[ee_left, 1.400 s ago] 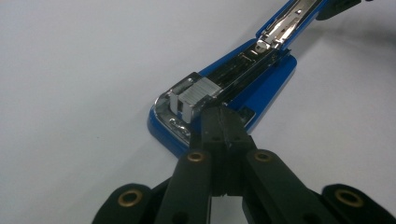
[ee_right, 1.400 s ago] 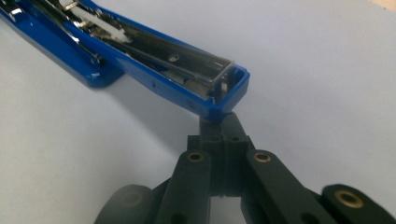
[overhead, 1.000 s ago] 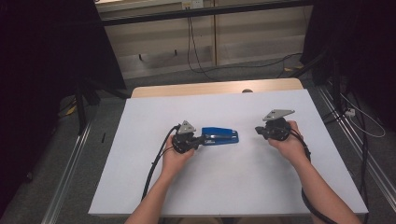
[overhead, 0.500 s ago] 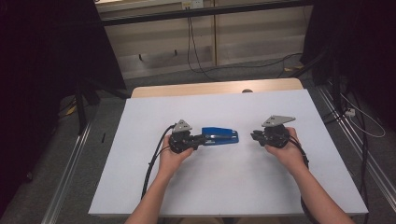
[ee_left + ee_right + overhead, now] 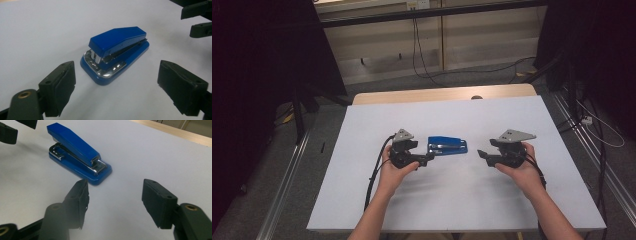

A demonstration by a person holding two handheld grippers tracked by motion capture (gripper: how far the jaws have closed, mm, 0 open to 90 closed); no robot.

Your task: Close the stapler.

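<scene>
The blue stapler lay flat on the white table, between the two grippers and touching neither. The left gripper sat just beside one end of it; its jaws had just been opening and stood wide apart, with the stapler ahead of the pads and clear of the gap, nothing pressed between them. The right gripper pointed at the other end from a little farther off; its jaws had also just been opening, held nothing, and the stapler lay beyond the tip of one pad.
</scene>
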